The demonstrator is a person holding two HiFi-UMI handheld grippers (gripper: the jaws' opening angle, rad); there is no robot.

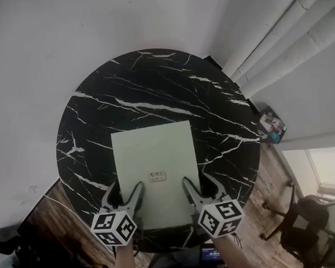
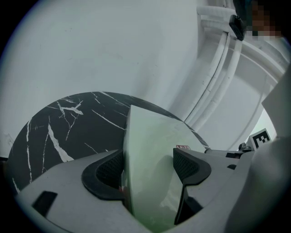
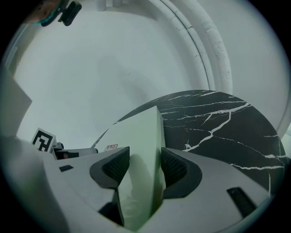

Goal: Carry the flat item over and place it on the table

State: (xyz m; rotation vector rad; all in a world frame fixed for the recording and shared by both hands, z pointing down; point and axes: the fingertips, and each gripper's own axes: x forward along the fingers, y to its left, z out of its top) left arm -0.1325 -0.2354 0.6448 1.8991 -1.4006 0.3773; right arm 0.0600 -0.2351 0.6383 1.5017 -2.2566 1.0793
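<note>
The pale green sheet lies flat over the near half of the round black marble bench. Its far edge reaches about the middle of the top, and its near edge sticks out past the rim toward the person. The head view does not show whether it rests on the marble or hangs just above it. A small label sits on the sheet near its near edge, between the two claws. The left claw has the sheet's near left corner. In the left gripper view its jaws stand a moderate way apart, with the sheet filling the gap and the black pads bearing on it from either side. The right claw has the near right corner. In the right gripper view its jaws are closer together, and both pads press on the sheet, which rises between them as a narrow green wedge. Each claw's marker cube faces up toward the head camera.
</note>
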